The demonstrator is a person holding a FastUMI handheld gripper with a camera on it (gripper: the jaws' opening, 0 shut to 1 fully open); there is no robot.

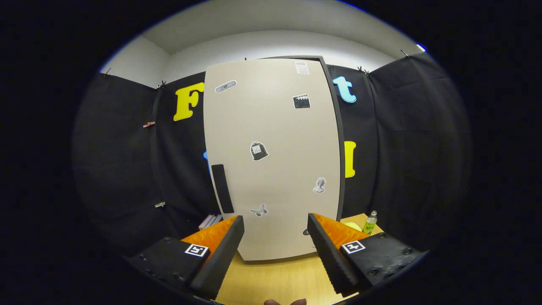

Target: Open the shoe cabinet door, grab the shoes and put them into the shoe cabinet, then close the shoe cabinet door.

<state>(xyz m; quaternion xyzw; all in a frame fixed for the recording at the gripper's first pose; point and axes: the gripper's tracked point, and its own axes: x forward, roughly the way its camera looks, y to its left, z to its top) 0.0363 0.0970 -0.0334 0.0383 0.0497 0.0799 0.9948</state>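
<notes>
Standing shut just beyond the spread, empty tongs (275, 250), one tall beige shoe cabinet door (273, 156) carries six small stickers and one black vertical handle (222, 188). On the pale wooden desk (271, 279), one clear plastic bottle (370, 223) stands beyond the right finger, beside a yellowish thing half hidden. The cabinet's inside is concealed.

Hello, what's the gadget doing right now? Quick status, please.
Gripper open, holding nothing. Cabinet door shut, straight ahead beyond the fingers; handle untouched. Bottle off beside the cabinet, nothing in the way.
</notes>
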